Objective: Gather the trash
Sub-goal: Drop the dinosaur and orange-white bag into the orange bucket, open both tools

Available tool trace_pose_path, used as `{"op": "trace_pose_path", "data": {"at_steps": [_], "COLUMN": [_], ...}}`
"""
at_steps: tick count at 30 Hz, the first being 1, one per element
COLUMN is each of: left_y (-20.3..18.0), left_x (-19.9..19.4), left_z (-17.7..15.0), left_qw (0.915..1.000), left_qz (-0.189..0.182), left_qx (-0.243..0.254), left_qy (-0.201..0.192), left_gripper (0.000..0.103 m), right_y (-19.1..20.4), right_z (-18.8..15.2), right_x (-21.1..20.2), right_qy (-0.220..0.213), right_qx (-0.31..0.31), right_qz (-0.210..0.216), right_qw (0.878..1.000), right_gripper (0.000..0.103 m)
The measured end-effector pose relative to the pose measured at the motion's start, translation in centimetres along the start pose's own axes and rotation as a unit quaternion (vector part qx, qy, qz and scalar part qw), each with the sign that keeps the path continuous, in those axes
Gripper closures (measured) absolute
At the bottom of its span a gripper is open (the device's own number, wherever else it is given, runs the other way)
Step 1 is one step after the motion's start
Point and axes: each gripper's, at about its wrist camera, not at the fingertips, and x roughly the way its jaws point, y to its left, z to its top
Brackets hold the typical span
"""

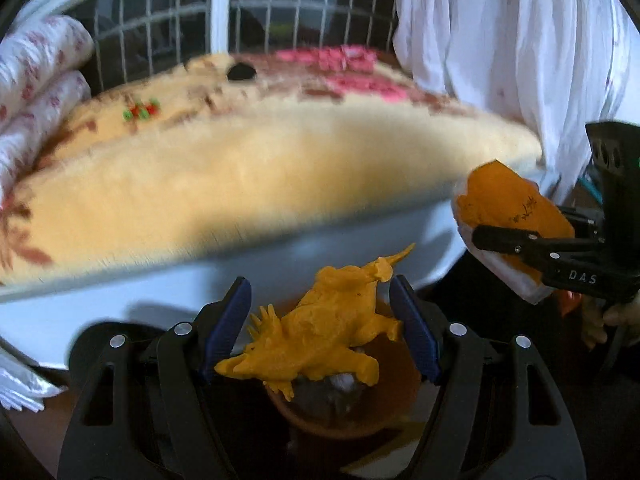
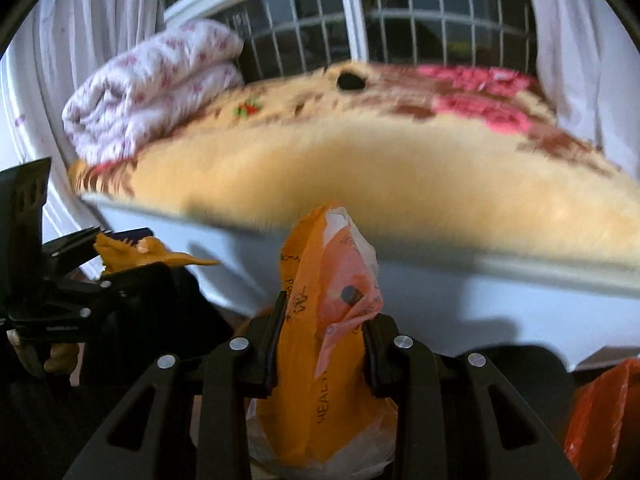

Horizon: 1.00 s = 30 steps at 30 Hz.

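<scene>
A: What is held, and where?

B: An orange dinosaur toy [image 1: 320, 332] is lodged between the blue pads [image 1: 228, 320] of the left gripper [image 1: 320, 324], above a brown bowl [image 1: 340, 416] that appears to hold grey and white scraps. The toy looks pinched rather than loosely cradled. An orange-and-white plastic wrapper [image 2: 328, 320] is clamped by the right gripper [image 2: 324, 340], whose jaws are drawn in tight on it.

A: What could be lost from here?

B: The toy is gripped across an uneven body, so it could be twisted free and dropped beside the bowl. The wrapper is thin and slick; it could be pulled out if it is snagged.

A: And the surroundings?

B: A bed [image 1: 260, 176] covered by a tan fleece blanket with pink and brown patterning is seen just ahead, blurred. A rolled floral quilt [image 2: 148, 88] is laid at its far left. A barred window [image 2: 400, 24] and white curtains [image 1: 508, 52] are seen behind.
</scene>
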Motion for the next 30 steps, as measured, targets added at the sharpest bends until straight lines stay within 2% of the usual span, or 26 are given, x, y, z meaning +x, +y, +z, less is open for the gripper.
{"op": "trace_pose_path", "data": {"at_steps": [6, 12, 20, 26, 30], "left_y": [-0.1, 0.4, 0.9, 1.3, 1.8], "left_x": [4.9, 10.1, 16.6, 18.4, 19.6], "left_z": [-2.2, -3.4, -5.9, -7.3, -7.5], "left_qw": [0.9969, 0.9875, 0.9646, 0.9532, 0.9471], "left_qz": [0.002, 0.023, 0.033, 0.036, 0.039], "left_qx": [0.013, 0.025, 0.049, 0.057, 0.051], "left_qy": [0.078, 0.154, 0.257, 0.295, 0.314], "left_gripper": [0.033, 0.033, 0.033, 0.033, 0.033], "right_y": [-0.3, -1.4, -1.5, -1.3, -0.9], "right_z": [-2.0, -3.3, -4.9, -5.6, -6.2], "right_x": [3.8, 8.0, 14.3, 18.2, 19.4], "right_qy": [0.064, 0.134, 0.228, 0.278, 0.295], "right_qx": [0.001, 0.002, -0.010, -0.012, -0.010], "right_qz": [0.007, 0.004, 0.017, 0.026, 0.024], "right_qw": [0.998, 0.991, 0.973, 0.960, 0.955], "right_gripper": [0.072, 0.071, 0.071, 0.071, 0.071]}}
